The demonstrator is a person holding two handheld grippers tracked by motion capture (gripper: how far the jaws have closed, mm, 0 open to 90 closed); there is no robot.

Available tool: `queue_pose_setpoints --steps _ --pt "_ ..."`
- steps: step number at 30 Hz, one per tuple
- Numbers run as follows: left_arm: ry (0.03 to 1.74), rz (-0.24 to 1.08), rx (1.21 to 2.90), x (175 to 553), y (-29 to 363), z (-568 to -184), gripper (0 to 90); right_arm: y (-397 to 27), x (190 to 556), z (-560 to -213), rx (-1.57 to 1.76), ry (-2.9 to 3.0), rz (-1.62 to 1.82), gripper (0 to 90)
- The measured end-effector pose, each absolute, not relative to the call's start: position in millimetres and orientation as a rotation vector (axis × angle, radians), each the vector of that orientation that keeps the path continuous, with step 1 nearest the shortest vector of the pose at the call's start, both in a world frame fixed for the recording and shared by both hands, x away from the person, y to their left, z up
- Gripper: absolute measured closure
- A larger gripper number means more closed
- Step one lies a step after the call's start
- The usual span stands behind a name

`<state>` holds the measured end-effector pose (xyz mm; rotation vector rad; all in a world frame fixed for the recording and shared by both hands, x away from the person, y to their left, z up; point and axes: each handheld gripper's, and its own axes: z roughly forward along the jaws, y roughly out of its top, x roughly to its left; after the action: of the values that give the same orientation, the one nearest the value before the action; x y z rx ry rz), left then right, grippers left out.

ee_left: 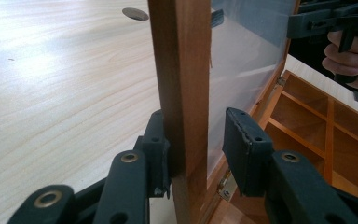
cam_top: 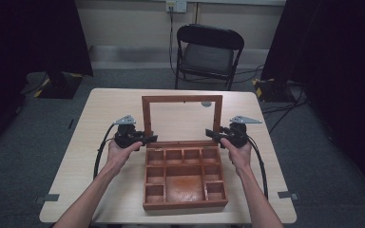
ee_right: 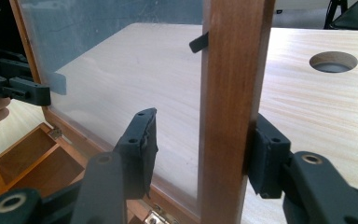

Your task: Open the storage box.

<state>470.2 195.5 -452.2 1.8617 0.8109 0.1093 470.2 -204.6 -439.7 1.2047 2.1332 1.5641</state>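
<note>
Lid (cam_top: 182, 99): upright, hinged behind wooden box (cam_top: 185, 202).
Left gripper (cam_top: 148, 139): straddling left frame post, far pad clear, grip loose.
Right gripper (cam_top: 212, 133): straddling right post, inner pad apart, no clamp.

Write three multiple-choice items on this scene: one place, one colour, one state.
1. The chair stands:
A. on the table
B. beyond the table's far edge
C. at the table's left

2. The box is:
A. white
B. blue
C. reddish brown

3. The box's lid is:
A. shut
B. raised upright
C. lying off the box

Key:
1. B, it sits on the floor behind the table.
2. C, the wood is stained reddish brown.
3. B, the compartments lie exposed below the standing frame.
</note>
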Motion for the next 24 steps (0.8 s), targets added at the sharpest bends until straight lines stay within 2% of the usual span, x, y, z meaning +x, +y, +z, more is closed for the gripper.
queue_pose_setpoints --steps 24 --pt "0.871 0.042 1.833 493 183 -458 56.5 -214 477 -448 1.287 2.116 1.548 45.9"
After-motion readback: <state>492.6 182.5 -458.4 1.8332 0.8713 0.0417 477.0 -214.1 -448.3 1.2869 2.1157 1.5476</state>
